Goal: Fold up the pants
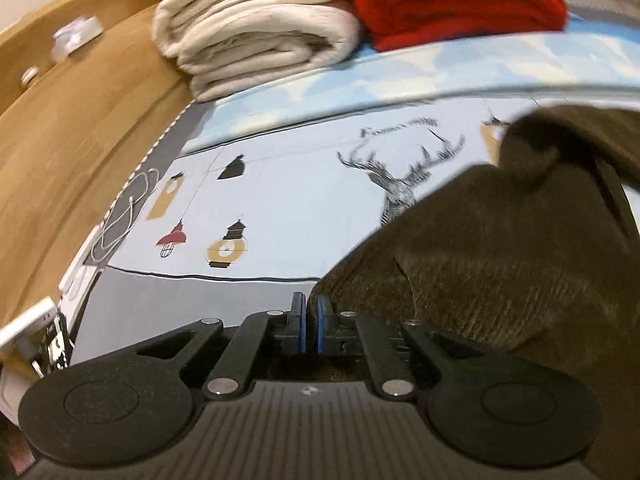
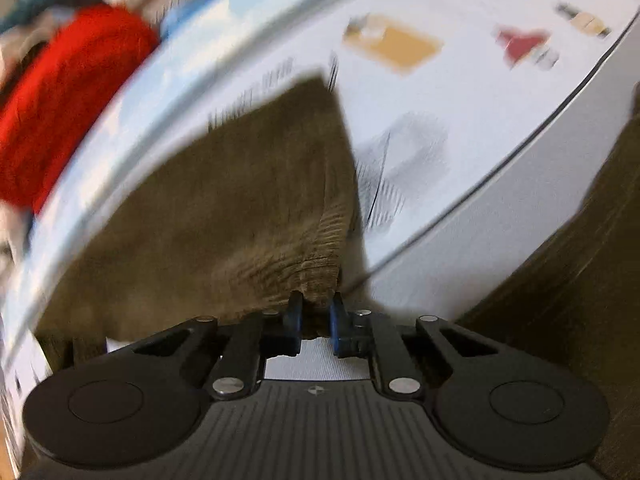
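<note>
The dark olive-brown corduroy pants [image 1: 500,248] hang lifted over the printed bedsheet, filling the right of the left wrist view. My left gripper [image 1: 311,312] is shut, with the pants' edge pinched at its right pad. In the blurred right wrist view the pants [image 2: 240,200] stretch away from my right gripper [image 2: 316,312], whose blue pads are clamped on a bunched corner of the fabric.
A white bedsheet [image 1: 280,200] with lantern and deer prints covers the bed. Folded beige blankets [image 1: 256,32] and a red blanket [image 1: 456,0] lie at the far edge; the red one shows again in the right wrist view [image 2: 68,92]. A wooden bed frame [image 1: 60,120] runs along the left, with a white cable [image 1: 124,216].
</note>
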`<state>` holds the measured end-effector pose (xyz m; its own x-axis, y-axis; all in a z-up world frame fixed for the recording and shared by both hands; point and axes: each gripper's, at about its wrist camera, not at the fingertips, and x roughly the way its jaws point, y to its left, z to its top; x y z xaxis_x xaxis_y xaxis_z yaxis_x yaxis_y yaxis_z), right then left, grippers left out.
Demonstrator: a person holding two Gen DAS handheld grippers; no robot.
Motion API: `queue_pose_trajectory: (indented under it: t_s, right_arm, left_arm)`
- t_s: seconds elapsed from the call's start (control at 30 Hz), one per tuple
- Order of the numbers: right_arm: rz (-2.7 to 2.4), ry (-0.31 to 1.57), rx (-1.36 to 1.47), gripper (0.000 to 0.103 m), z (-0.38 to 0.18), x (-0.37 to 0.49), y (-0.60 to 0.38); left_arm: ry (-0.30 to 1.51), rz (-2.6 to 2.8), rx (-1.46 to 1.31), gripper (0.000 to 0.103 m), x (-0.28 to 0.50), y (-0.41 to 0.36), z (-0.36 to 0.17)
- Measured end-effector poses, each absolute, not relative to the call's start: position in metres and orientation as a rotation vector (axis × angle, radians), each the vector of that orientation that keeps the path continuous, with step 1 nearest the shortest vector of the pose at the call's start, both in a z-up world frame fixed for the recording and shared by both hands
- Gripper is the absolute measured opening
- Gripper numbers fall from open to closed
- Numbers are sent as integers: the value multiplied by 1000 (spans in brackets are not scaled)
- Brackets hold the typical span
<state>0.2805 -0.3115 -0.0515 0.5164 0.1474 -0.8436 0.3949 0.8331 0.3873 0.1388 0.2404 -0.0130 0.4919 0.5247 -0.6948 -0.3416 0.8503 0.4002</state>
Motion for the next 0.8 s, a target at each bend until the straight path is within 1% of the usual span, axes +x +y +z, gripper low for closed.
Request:
queue_pose_trajectory:
  t_s: [0.1,0.2,0.33,0.47,0.5,0.57,0.63,0.7,0.8]
  right_arm:
    - [-195,896,642,12,-19,265,-348]
    - [-230,798,717,12,9,242,-393]
    - [-269,653,718,11,54,203,-459]
    - [-312,572,735,8,79,173,-517]
    - [-318,560,738,7,85,168,-526]
    - [-333,530,735,6,95,165,-544]
    - [-348,511,710,6,101,168,-548]
    - [-345,517,680,6,100,189,-544]
    - [-350,550,617,6,90,233,-529]
  left_arm:
    - [899,553,235,5,147,242,-14]
    - [881,565,238,5,156,241,-16]
    - [850,560,280,4,159,236,-23]
    - [772,531,379,4,165,220,-27]
    - [752,527,407,0,168,215,-29]
    - [723,576,454,0,175,211,-32]
    - [720,614,399,0,185,222,-32]
    - [764,617,312,0,198,236,-36]
    - [800,472,61,0,212,248,-32]
